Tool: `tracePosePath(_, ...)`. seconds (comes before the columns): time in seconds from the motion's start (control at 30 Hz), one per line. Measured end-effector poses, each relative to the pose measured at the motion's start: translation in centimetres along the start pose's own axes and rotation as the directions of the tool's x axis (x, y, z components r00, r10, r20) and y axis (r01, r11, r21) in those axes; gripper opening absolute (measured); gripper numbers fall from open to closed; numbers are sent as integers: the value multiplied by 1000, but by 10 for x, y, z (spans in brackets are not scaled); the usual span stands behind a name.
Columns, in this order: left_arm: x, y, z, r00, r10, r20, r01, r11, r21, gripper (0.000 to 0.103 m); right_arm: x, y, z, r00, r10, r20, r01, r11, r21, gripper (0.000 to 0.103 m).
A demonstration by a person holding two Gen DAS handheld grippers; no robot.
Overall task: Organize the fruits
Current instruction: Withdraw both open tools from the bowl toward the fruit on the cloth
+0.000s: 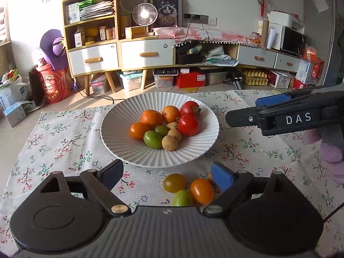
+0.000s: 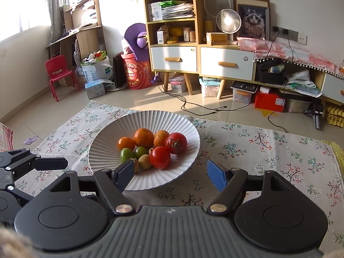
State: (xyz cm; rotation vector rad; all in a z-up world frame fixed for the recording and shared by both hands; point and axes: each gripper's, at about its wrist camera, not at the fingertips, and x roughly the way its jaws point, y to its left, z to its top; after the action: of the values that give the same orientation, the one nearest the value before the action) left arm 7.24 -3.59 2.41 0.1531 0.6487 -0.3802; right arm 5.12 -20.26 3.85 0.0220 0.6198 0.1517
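Left gripper (image 1: 166,177): I see its fingers spread wide, nothing between the pads; it hangs over the floral tablecloth (image 1: 64,142) just short of the plate
Loose fruit: three pieces lie on the cloth between my left fingers, toward the blue pad – a yellow-green tomato (image 1: 174,182), an orange tomato (image 1: 201,191) and a green lime (image 1: 182,198), close together
White ribbed plate (image 1: 120,137): straight ahead of the left gripper, holding two mandarins (image 1: 151,118), two red tomatoes (image 1: 188,125), an orange tomato, two limes and brownish longans (image 1: 169,143)
Right gripper (image 2: 171,173): fingers apart, empty, its dark pad over the near rim of the plate
Writing: "DAS" in white on the right gripper's body (image 1: 297,118), seen to the right of my left one; other labels in the room too small to read
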Motion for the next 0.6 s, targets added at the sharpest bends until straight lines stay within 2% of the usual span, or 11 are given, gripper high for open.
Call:
tracePosePath(0.13, -4, 0, -5, 1000, 5, -15, -5, 1000, 10, 95, -6, 1, -8, 1000, -1, -3, 1, 1000, 13, 82)
tracePosePath(0.4, -6, 4, -18, 998, 9, -57, -8, 1000, 4, 96, -11, 0, -20, 1000, -13, -16, 14, 998, 68, 95)
tracePosePath(0.6, -6, 7, -28, 997, 10, -83, -10, 1000, -4, 97, -13, 0, -36, 999, -20, -42, 24, 995, 98, 96)
